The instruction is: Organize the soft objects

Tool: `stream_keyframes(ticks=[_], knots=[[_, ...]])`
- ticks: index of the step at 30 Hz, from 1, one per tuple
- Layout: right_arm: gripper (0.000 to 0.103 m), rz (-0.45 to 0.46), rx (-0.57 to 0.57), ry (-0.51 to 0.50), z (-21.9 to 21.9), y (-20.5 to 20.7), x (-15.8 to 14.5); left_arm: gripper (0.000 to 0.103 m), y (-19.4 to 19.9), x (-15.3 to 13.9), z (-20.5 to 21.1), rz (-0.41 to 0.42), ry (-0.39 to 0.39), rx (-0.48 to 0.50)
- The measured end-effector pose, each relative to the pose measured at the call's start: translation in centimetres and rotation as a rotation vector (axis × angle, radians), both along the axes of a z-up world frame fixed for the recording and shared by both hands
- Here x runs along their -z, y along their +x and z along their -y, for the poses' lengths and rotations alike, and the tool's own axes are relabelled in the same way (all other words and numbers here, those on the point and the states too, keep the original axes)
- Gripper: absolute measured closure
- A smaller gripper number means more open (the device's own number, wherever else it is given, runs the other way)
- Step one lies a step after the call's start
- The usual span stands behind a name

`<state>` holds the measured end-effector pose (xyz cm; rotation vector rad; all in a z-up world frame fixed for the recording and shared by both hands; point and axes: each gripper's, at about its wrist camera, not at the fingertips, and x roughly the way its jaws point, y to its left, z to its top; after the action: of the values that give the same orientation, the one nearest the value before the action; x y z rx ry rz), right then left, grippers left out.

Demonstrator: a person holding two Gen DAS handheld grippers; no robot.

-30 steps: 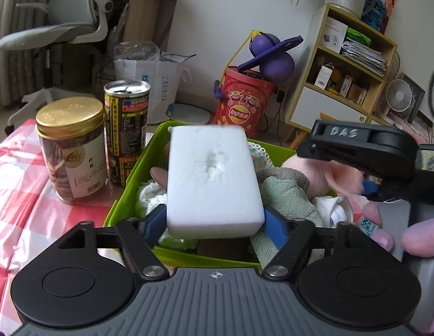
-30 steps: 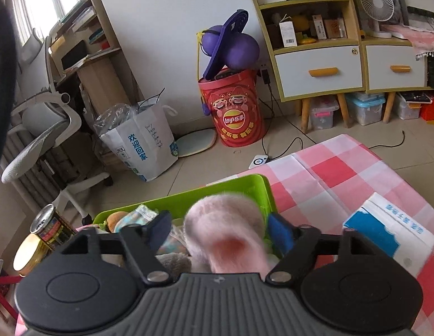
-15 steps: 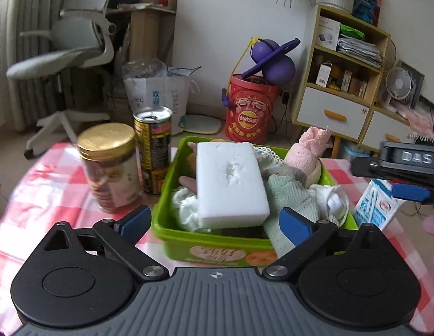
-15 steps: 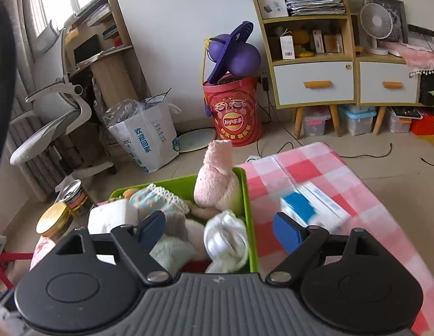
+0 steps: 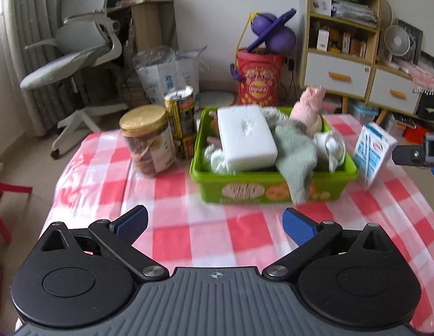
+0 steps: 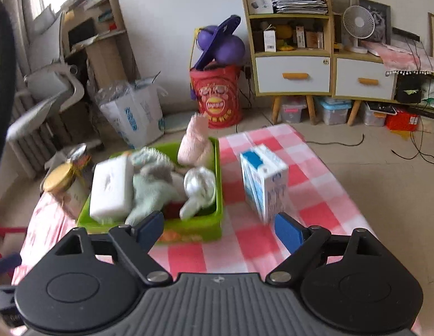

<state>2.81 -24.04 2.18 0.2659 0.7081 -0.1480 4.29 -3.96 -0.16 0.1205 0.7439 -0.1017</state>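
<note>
Now the left gripper (image 5: 214, 222) is wide open and holds nothing, with only the red and white checked tablecloth (image 5: 194, 238) showing between its blue fingertips (image 5: 133, 219). The right gripper (image 6: 218, 228) is wide open too and has nothing in it. A green bin (image 5: 245, 187) sits on the table and is full of soft things: a white sponge block (image 5: 246, 140), a green towel (image 5: 295, 151) hanging over the front wall, a pink plush toy (image 5: 308, 110) and a white cloth (image 5: 330, 147). Just left of the bin stand a jar with a gold lid (image 5: 147, 138) and a tall can (image 5: 180, 123). A blue and white carton (image 6: 266, 180) stands just right of it.
</note>
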Motion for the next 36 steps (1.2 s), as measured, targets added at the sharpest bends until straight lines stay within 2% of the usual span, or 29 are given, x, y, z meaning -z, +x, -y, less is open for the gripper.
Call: stream_keyframes(ticks=[6, 9, 12, 15, 21, 36], knots=[[0.046, -0.067, -0.033, -0.024, -1.7, -3.1, 0.5, 0.005, -2.7, -0.2, -0.1, -0.059, 0.038, -0.006], [0.046, -0.108, -0.050, 0.003, -1.9, -4.1, 0.2, 0.005, -3.4, -0.3, -0.1, -0.085, 0.056, -0.005], [0.039, -0.113, -0.080, 0.017, -2.2, -4.5, -0.6, 0.005, -3.6, -0.3, -0.5, -0.120, 0.054, -0.009], [0.038, -0.102, -0.093, -0.011, -2.9, -5.2, -1.1, 0.005, -3.7, -0.2, -1.1, -0.142, 0.048, -0.041], [0.036, -0.120, -0.131, -0.030, -4.0, -5.2, -0.8, 0.005, -3.8, -1.0, -1.5, -0.098, 0.062, -0.077], [0.036, -0.137, -0.143, -0.040, -4.3, -5.0, -0.1, 0.005, -4.1, -0.9, -0.5, -0.111, 0.065, -0.047]])
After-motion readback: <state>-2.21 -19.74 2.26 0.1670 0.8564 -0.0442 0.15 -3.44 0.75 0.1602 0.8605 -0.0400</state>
